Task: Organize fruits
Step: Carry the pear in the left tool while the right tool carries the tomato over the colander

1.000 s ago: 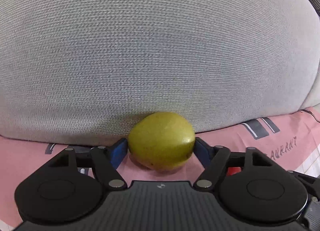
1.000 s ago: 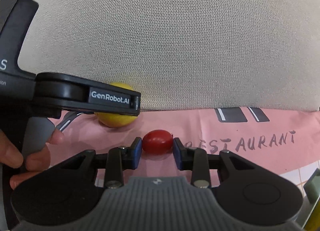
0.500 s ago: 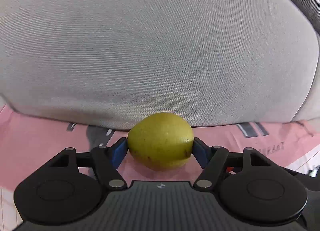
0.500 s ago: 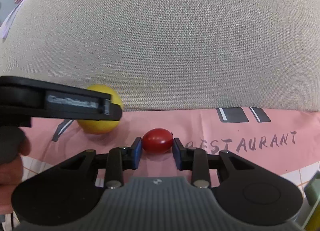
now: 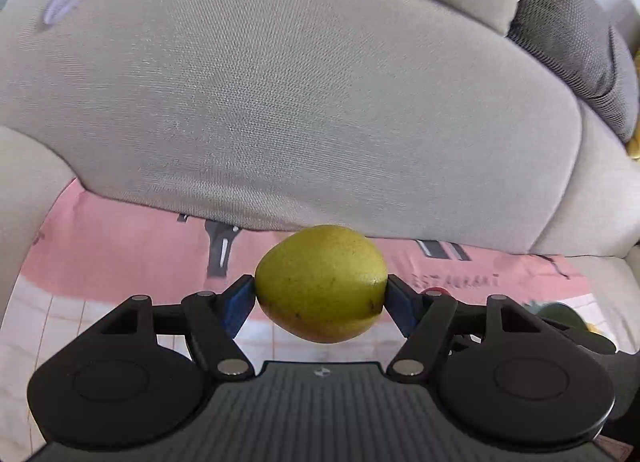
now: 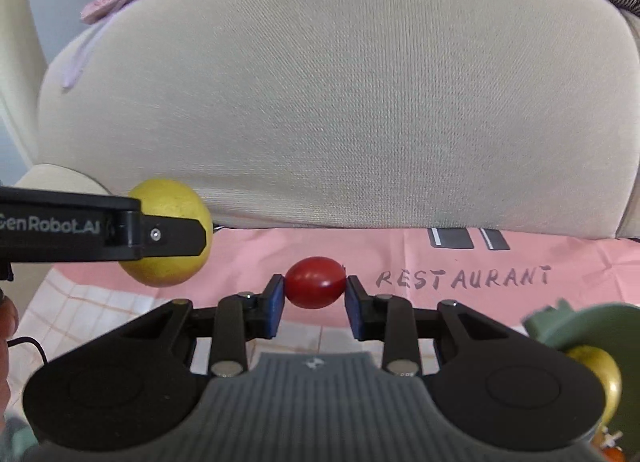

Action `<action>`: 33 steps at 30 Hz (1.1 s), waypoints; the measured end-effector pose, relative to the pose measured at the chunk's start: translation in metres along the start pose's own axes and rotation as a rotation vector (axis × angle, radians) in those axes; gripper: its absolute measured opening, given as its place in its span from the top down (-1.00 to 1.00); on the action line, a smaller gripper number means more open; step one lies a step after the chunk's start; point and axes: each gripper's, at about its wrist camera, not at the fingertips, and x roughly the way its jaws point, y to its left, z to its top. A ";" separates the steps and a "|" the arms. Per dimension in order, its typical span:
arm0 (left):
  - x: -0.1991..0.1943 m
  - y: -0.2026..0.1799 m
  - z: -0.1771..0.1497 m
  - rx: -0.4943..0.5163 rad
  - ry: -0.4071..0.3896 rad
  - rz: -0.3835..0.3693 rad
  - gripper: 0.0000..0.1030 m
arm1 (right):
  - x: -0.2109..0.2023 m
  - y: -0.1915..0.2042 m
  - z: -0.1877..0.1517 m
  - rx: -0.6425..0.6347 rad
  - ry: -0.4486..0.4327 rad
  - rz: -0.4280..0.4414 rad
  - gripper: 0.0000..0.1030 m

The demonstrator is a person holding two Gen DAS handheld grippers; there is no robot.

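My left gripper [image 5: 321, 298] is shut on a yellow-green pear [image 5: 320, 282] and holds it above the pink cloth [image 5: 120, 246]. The same pear [image 6: 168, 238] shows at the left of the right wrist view, clamped in the left gripper's black finger [image 6: 160, 236]. My right gripper [image 6: 315, 292] is shut on a small red tomato [image 6: 315, 282], held just above the pink cloth [image 6: 460, 278] printed "RESTAURANT".
A large beige cushion [image 5: 300, 102] fills the space behind both fruits. A green bowl [image 6: 600, 326] holding a yellow fruit [image 6: 600, 366] sits at the lower right of the right wrist view. A dark grey cushion [image 5: 572, 30] lies far right.
Both grippers have lifted and drawn back from the cushion with their fruits still held. The pear has risen off the cloth. The green bowl has come into the right wrist view.
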 end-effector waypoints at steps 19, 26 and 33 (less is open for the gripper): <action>-0.106 -0.062 -0.075 0.081 -0.042 -0.099 -0.55 | -0.138 -0.013 -0.074 -0.092 -0.042 0.007 0.43; -0.106 -0.097 -0.098 0.169 -0.010 -0.147 -0.55 | -0.164 -0.032 -0.096 -0.106 -0.058 -0.025 0.43; -0.085 -0.132 -0.106 0.257 0.039 -0.194 -0.55 | -0.174 -0.067 -0.115 -0.081 -0.058 -0.091 0.43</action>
